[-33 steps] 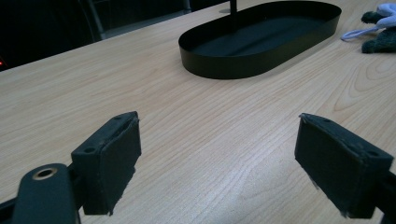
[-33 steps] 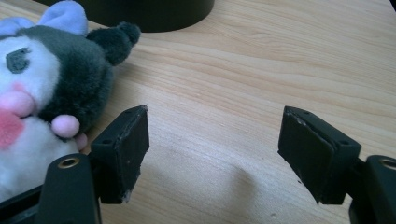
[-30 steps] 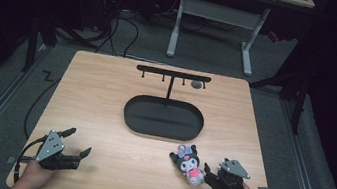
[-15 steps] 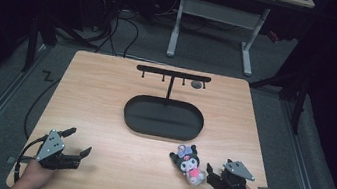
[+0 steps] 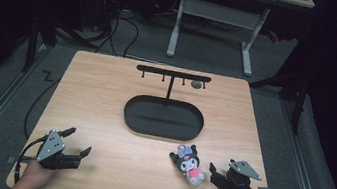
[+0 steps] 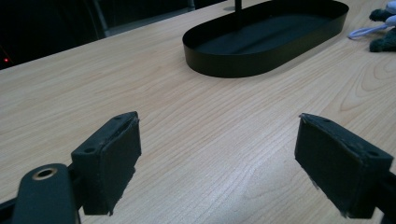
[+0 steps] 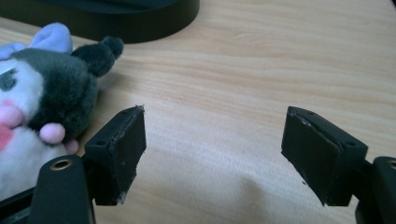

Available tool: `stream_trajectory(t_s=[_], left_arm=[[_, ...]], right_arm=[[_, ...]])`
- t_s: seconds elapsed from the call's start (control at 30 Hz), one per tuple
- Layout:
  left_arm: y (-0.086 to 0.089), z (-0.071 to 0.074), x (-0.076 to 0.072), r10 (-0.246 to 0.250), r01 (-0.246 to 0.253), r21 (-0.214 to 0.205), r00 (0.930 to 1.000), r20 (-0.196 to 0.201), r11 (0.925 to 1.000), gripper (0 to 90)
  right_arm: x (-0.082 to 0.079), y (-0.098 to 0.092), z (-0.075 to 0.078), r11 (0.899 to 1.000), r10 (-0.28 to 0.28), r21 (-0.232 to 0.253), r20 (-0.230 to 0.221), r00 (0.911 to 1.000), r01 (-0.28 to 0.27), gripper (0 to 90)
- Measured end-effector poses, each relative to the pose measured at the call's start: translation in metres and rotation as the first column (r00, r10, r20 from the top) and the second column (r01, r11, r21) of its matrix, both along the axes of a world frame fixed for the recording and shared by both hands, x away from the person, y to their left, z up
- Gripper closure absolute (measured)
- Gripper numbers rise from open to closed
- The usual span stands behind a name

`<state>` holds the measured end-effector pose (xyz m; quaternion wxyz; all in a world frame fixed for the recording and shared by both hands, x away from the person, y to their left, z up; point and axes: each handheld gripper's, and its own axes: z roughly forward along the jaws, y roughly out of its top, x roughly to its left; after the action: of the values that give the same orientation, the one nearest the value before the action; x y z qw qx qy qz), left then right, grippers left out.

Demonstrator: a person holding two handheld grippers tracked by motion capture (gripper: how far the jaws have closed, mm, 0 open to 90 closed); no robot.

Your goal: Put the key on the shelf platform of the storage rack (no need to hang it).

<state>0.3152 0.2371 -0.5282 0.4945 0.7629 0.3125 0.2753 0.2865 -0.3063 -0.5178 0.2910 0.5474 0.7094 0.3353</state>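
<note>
A small plush toy (image 5: 189, 164) with a black hood, white face and pink front lies on the wooden table at the front right. In the right gripper view the plush toy (image 7: 42, 107) lies just left of my left-hand jaw. My right gripper (image 5: 216, 175) (image 7: 215, 149) sits a little to the toy's right; its jaws have just been opening and nothing is between them. Near the table's front left corner, my left gripper (image 5: 79, 141) (image 6: 219, 158) rests open over bare wood. The plush toy (image 6: 383, 28) shows at the far right edge of the left gripper view.
A black oval tray (image 5: 127, 113) (image 6: 233, 65) (image 7: 140, 23) sits at the table's middle. Behind it rises a black T-shaped rack (image 5: 173, 74) with small hooks and a round piece hanging at its right. Dark floor, cables and a desk frame surround the table.
My right gripper has drawn back slightly to the right, away from the plush toy. The toy and the left gripper have stayed where they were.
</note>
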Motion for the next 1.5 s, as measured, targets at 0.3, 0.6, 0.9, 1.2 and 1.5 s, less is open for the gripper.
stream_trajectory(t_s=[0.3,0.6,0.9,1.2,1.5], left_arm=[[0.000,0.000,0.001,-0.006,0.006,0.000,1.0000,-0.004,1.0000,15.4],[0.000,0.000,0.001,-0.004,0.004,0.003,1.0000,-0.004,1.0000,15.4],[0.000,0.000,0.000,-0.003,0.003,0.004,1.0000,-0.001,1.0000,15.4],[0.000,0.000,0.000,-0.004,0.004,0.008,1.0000,-0.001,1.0000,15.4],[-0.001,0.000,0.001,-0.005,0.005,0.007,1.0000,-0.002,1.0000,15.4]], right_arm=[[0.004,-0.006,-0.001,0.999,0.008,-0.033,-0.073,0.9973,-0.010,21.7],[0.003,-0.009,0.000,0.999,0.025,-0.033,-0.123,0.9921,-0.030,21.3],[0.004,-0.012,0.003,0.999,0.022,-0.034,-0.137,0.9903,-0.027,21.0],[0.005,-0.008,0.006,0.999,0.035,-0.031,-0.156,0.9871,-0.040,21.0],[0.007,-0.001,0.009,0.998,0.038,-0.041,-0.181,0.9827,-0.047,20.9]])
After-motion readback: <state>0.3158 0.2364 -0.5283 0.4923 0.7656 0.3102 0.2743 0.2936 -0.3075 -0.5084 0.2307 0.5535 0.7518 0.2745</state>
